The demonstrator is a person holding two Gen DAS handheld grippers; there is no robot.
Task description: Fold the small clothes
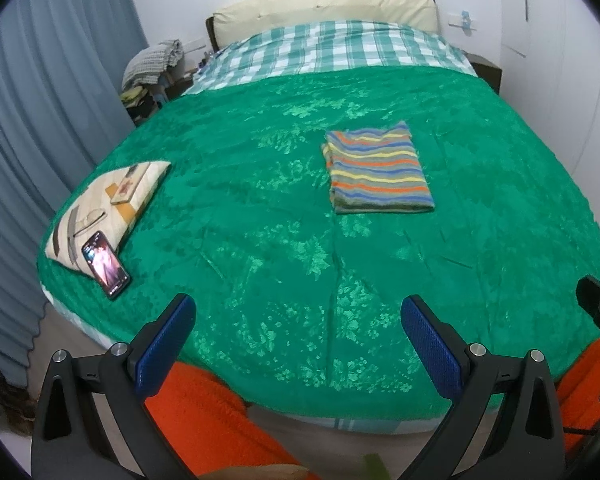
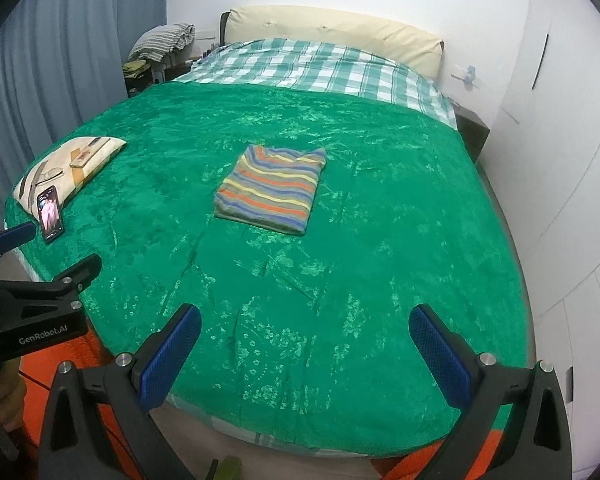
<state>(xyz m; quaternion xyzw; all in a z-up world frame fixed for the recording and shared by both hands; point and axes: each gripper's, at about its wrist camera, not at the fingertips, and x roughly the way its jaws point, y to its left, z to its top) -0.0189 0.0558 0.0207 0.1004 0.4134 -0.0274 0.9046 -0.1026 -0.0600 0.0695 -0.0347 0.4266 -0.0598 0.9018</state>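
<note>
Striped folded garment (image 1: 378, 170) on green bedspread (image 1: 260, 240), both claws agape.

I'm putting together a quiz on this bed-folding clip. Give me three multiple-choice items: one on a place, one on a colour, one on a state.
1. Where does the phone lie?
A. On the striped garment
B. At the near end of the patterned pillow, by the bed's left edge
C. On the headboard

2. What colour is the bedspread under the striped garment?
A. Green
B. Red
C. Grey

3. What state is the striped garment in?
A. Spread out flat, sleeves extended
B. Held in a gripper
C. Folded into a compact rectangle, lying free

Answers:
1 B: the lit phone leans against the pillow at the left edge.
2 A: green patterned fabric surrounds the garment.
3 C: it is a neat rectangle, while the left gripper and right gripper are both open and far from it.
</note>
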